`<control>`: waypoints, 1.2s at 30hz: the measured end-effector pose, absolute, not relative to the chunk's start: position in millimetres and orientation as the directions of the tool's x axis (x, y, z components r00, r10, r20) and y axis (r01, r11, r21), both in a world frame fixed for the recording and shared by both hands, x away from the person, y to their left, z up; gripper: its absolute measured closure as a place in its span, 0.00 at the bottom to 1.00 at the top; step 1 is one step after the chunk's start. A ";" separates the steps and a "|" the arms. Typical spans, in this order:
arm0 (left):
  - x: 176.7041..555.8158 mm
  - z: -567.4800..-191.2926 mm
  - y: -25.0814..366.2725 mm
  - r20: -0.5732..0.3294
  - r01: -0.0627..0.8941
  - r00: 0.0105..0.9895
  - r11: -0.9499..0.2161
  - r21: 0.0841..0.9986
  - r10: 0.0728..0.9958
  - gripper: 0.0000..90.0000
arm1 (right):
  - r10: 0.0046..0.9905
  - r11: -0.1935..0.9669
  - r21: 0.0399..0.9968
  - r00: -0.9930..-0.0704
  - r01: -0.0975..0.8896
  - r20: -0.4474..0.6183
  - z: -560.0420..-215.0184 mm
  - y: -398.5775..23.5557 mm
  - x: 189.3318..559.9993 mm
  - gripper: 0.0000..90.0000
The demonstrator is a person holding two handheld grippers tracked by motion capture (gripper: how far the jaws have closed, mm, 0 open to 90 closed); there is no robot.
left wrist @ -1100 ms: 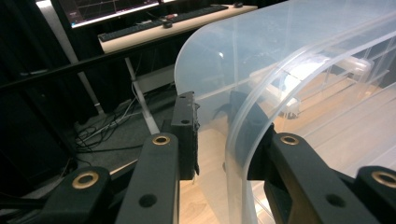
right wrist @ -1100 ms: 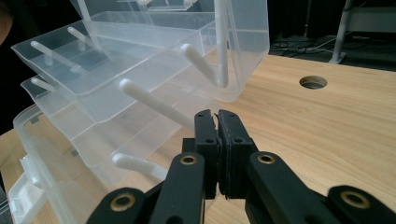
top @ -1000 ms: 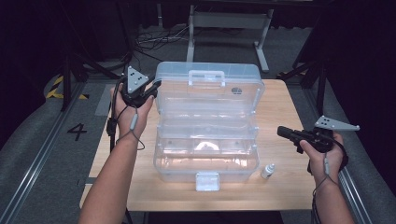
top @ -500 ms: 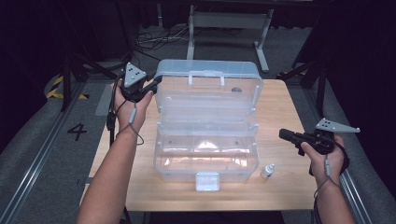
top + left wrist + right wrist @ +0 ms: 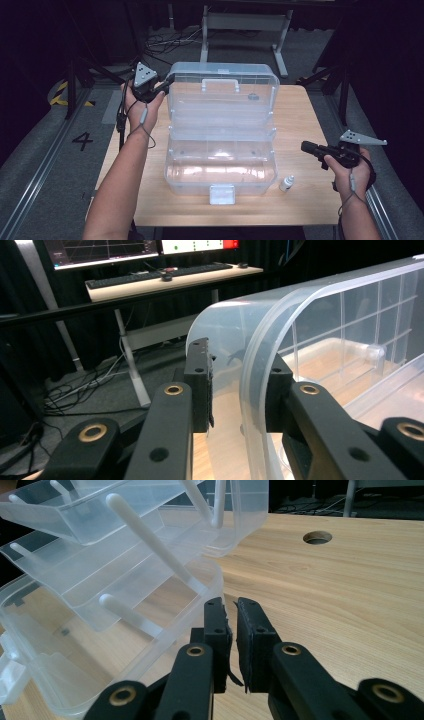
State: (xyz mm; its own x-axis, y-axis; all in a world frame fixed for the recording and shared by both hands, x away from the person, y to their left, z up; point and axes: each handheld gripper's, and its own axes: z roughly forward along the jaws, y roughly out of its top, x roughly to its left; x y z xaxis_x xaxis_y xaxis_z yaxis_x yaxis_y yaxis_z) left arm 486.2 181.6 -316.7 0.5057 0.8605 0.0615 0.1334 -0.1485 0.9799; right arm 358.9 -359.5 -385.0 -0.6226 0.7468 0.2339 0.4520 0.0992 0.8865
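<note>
The left claw (image 5: 167, 80) straddles the curved lid edge of the clear box (image 5: 222, 145), one pad touching (the other stands off). The right claw (image 5: 232, 630), nearly pressed together with nothing between, has just been opening beside the box on the surface (image 5: 300, 120).

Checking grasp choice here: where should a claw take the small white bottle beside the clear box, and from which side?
Grip the small bottle around its body, coming from above or from its right: it stands upright on the table, and the clear box sits close on its left.
</note>
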 end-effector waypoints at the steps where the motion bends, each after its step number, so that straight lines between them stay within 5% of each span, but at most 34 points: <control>1: 487.8 -316.7 181.5 0.066 0.133 0.505 -0.153 0.979 0.860 0.81 | 0.746 0.093 0.886 -0.621 0.455 0.241 -385.1 -359.6 358.6 0.93; 36: 536.5 -344.7 181.1 0.062 0.121 0.509 -0.143 0.982 0.858 0.84 | 0.764 0.081 0.873 -0.593 0.480 0.255 -393.4 -370.6 363.6 0.92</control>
